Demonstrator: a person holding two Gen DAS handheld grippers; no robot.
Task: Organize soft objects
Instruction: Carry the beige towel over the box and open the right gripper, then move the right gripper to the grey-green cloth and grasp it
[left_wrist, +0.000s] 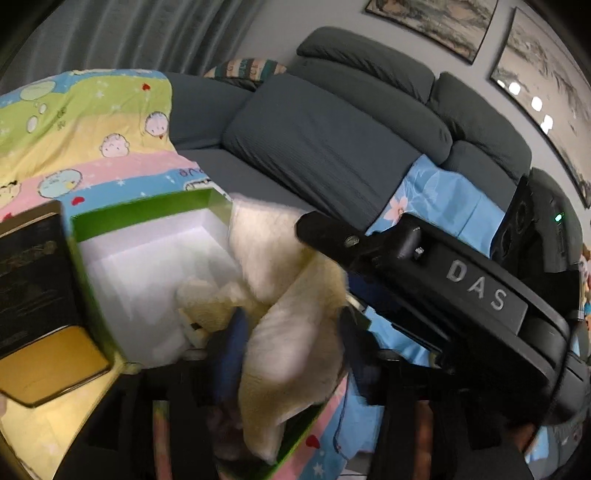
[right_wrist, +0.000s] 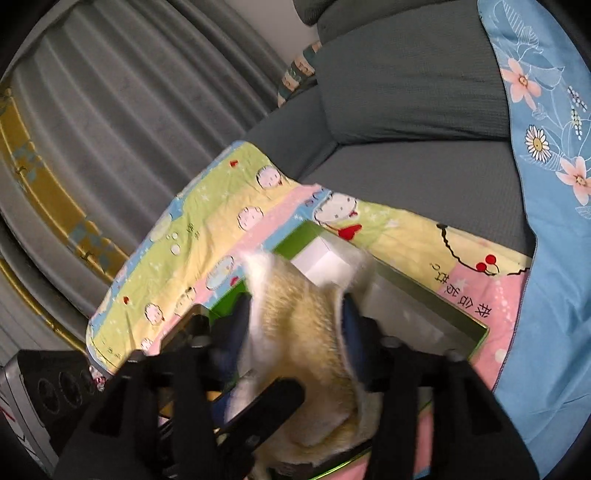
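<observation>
Gripping a cream fleecy cloth (left_wrist: 295, 332) between the fingers of my left gripper (left_wrist: 291, 332), I hold it over the near edge of a green box (left_wrist: 140, 214) with a white inside. My right gripper (right_wrist: 295, 314) pinches the same cloth (right_wrist: 303, 332), its blue pads pressed against both sides of the bunched fabric. The box (right_wrist: 436, 295) sits on a cartoon-print blanket (left_wrist: 92, 129) spread on a grey sofa (left_wrist: 332, 140). A blue floral sheet (right_wrist: 546, 221) lies just beside the blanket (right_wrist: 221, 206).
</observation>
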